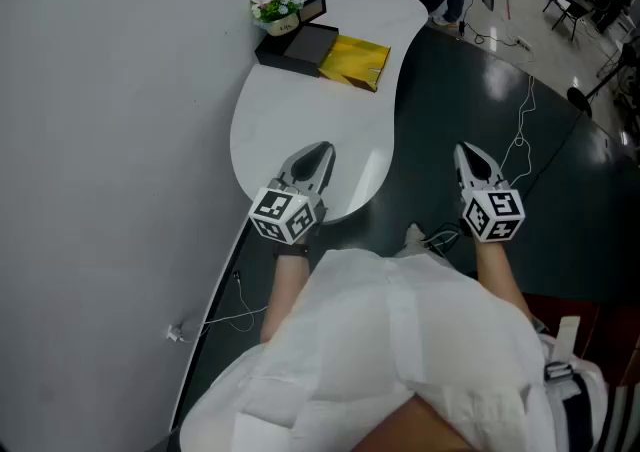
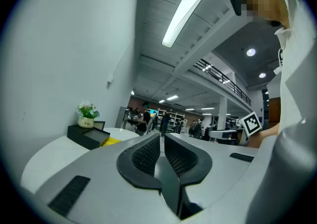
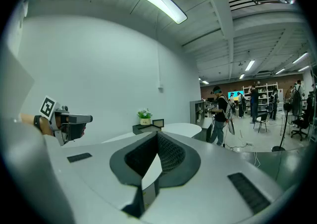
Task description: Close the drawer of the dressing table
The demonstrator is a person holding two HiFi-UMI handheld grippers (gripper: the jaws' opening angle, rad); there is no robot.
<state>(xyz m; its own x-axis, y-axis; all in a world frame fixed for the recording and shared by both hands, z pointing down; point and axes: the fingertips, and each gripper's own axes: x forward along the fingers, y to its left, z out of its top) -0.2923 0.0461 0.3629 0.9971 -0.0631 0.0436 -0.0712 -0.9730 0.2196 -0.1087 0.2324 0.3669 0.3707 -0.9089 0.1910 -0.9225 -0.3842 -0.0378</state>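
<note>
The dressing table [image 1: 300,120] has a white curved top and stands against the wall; no drawer shows in any view. My left gripper [image 1: 322,152] hovers over the near end of the tabletop, its jaws together with nothing between them. My right gripper [image 1: 468,152] hangs to the right of the table over the dark floor, also shut and empty. In the left gripper view the left gripper [image 2: 162,138] points level along the table [image 2: 49,156]. In the right gripper view the right gripper [image 3: 157,136] points toward the table's far end [image 3: 183,129], and the left gripper [image 3: 69,119] shows at the left.
At the table's far end lie a black box [image 1: 298,48], a small flower pot [image 1: 275,10], a dark frame [image 1: 312,8] and a yellow pouch [image 1: 355,62]. A white wall [image 1: 100,140] runs along the left. Cables [image 1: 520,140] trail on the floor; people stand further back.
</note>
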